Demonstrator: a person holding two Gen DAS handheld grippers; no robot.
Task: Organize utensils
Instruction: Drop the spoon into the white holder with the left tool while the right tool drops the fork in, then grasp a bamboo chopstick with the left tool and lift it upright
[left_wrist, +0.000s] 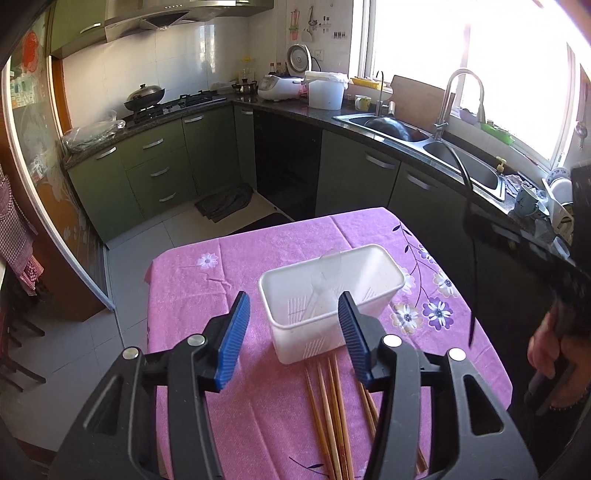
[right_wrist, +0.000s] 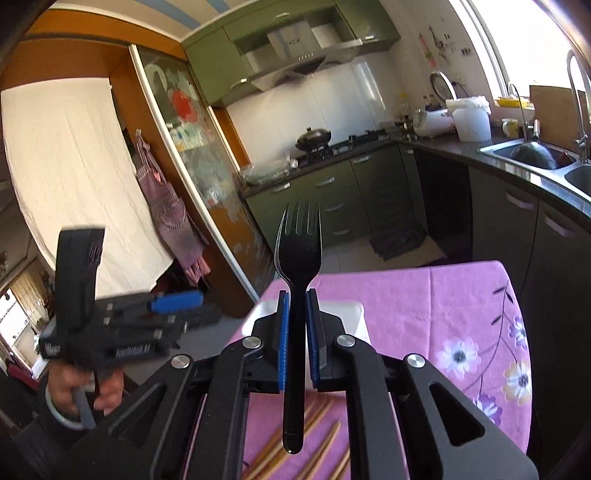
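Note:
A white plastic utensil basket (left_wrist: 332, 295) stands on the pink flowered tablecloth (left_wrist: 229, 273), with a clear plastic utensil leaning inside. Several wooden chopsticks (left_wrist: 332, 413) lie on the cloth in front of it. My left gripper (left_wrist: 293, 317) is open and empty, above the chopsticks, its blue pads just short of the basket. My right gripper (right_wrist: 296, 325) is shut on a black plastic fork (right_wrist: 298, 258), held upright with tines up, above the basket (right_wrist: 343, 314) and chopsticks (right_wrist: 321, 443). The fork's thin edge (left_wrist: 474, 258) shows at the right of the left wrist view.
Green kitchen cabinets and a dark counter (left_wrist: 280, 107) run behind the table, with a double sink (left_wrist: 424, 136) and tap under a bright window. The left hand-held gripper (right_wrist: 122, 325) shows at the left of the right wrist view. The table's far edge (left_wrist: 295, 221) drops to tiled floor.

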